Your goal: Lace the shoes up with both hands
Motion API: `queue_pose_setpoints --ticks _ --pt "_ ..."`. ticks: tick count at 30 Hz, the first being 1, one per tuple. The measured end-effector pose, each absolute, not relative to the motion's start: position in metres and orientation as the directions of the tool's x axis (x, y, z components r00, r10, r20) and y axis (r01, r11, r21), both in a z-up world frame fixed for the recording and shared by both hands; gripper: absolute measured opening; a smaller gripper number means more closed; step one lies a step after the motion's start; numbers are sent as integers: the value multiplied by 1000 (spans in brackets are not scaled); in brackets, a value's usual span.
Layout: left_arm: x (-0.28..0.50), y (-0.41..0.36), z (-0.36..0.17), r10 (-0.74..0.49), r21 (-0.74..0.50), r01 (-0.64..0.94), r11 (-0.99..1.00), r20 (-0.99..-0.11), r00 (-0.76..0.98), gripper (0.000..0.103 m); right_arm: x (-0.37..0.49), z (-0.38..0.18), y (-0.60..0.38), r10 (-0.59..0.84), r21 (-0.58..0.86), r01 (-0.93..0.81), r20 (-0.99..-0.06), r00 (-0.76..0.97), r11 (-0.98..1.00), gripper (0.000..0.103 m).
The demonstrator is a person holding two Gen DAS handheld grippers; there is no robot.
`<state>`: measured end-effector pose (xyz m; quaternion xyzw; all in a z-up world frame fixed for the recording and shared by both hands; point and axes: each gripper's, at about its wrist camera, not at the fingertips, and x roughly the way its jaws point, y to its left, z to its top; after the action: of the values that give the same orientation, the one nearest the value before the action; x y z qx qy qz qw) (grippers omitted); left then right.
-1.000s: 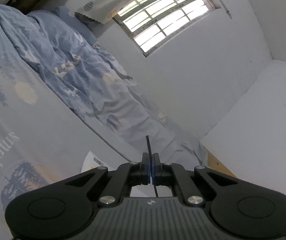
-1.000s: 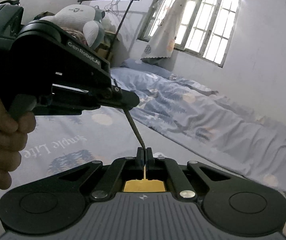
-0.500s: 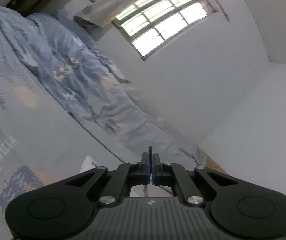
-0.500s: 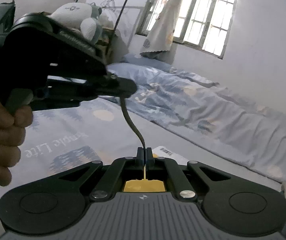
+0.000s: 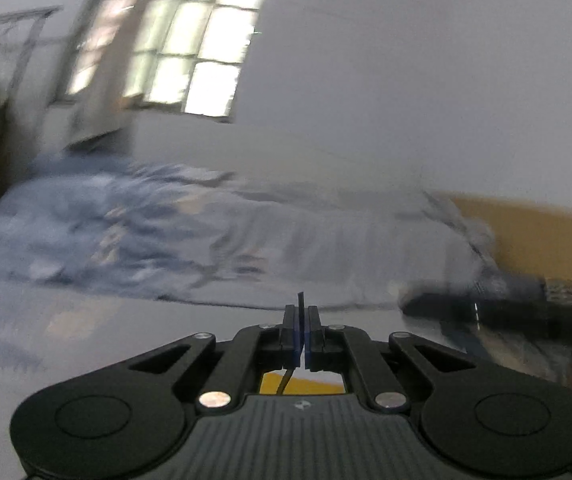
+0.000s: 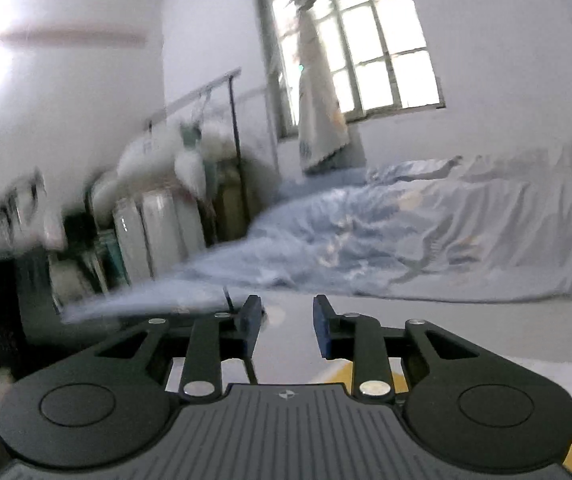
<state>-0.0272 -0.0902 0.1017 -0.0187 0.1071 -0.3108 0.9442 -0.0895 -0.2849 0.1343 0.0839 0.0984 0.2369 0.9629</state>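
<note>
Both wrist views have swung since a second ago: the window sat tilted in the left view and now stands nearly upright, badly smeared. The right claw (image 6: pixel 284 326) was pressed together on the black shoelace then; its jaws have just been opening, and they now stand spread with nothing between them. A thin dark strand, probably the lace's end, pokes up just outside its left finger (image 6: pixel 250 322), and it cannot be told whether the two touch.

The left claw (image 5: pixel 301 332) is pressed together, pinching the shoelace (image 5: pixel 300 309). A short black tip stands up above the fingertips, and the rest of the lace trails down behind them toward the handle.

No shoe appears in either view, so how many eyelets are threaded cannot be judged. The lace looks to have passed from the right claw to the left, which suggests a handover partway through; threading and tying probably remain.

Beyond both claws lies a rumpled blue bedspread (image 6: pixel 425 232), with a bright window (image 6: pixel 369 48) above. A blurred dark shape right of the left claw is likely the other tool.
</note>
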Motion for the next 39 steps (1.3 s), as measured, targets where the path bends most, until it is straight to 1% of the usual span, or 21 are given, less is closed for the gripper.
queue_pose_setpoints --ticks 2,3,8,11,12,13,17,18,19,23,27,28,31,39 --pt "-33 -102 100 -616 -50 620 783 -200 762 0 -91 140 -294 490 243 -452 -123 863 858 28" --pt "-35 -106 99 -624 -35 631 775 -203 755 0 -91 141 -295 491 239 -454 -124 862 858 28" --pt "-43 -117 96 -670 -17 682 731 -204 714 0 -90 139 -291 491 215 -455 -161 856 864 27" --pt "-47 -121 92 -688 -6 702 712 -207 696 0 -90 135 -288 489 215 -451 -176 855 866 22" --pt "-48 -122 92 -693 -5 707 707 -205 692 0 -90 135 -287 486 211 -449 -181 855 868 17" --pt "-48 -122 92 -697 -5 711 704 -203 688 0 -90 134 -287 483 207 -446 -187 856 871 15" --pt "-48 -124 91 -704 -10 718 696 -205 680 0 -90 130 -283 471 197 -435 -210 857 879 12" --pt "-48 -124 91 -704 -11 718 695 -208 679 0 -90 129 -282 473 195 -438 -211 855 878 6" --pt "-48 -124 91 -705 -13 719 695 -209 678 0 -90 129 -282 477 194 -441 -211 853 876 2" --pt "-48 -123 92 -707 -29 719 694 -213 674 0 -90 127 -280 470 201 -433 -212 857 879 1" --pt "-48 -122 93 -711 -36 723 690 -218 668 0 -87 125 -286 453 251 -399 -210 867 882 1" --pt "-48 -122 93 -712 -35 724 689 -220 667 0 -86 125 -288 452 264 -394 -210 867 880 1" --pt "-48 -122 93 -709 -33 722 691 -228 668 6 -83 125 -292 444 287 -379 -211 871 880 1" --pt "-46 -123 93 -699 -34 714 699 -242 673 9 -82 125 -294 432 306 -361 -207 878 881 1"
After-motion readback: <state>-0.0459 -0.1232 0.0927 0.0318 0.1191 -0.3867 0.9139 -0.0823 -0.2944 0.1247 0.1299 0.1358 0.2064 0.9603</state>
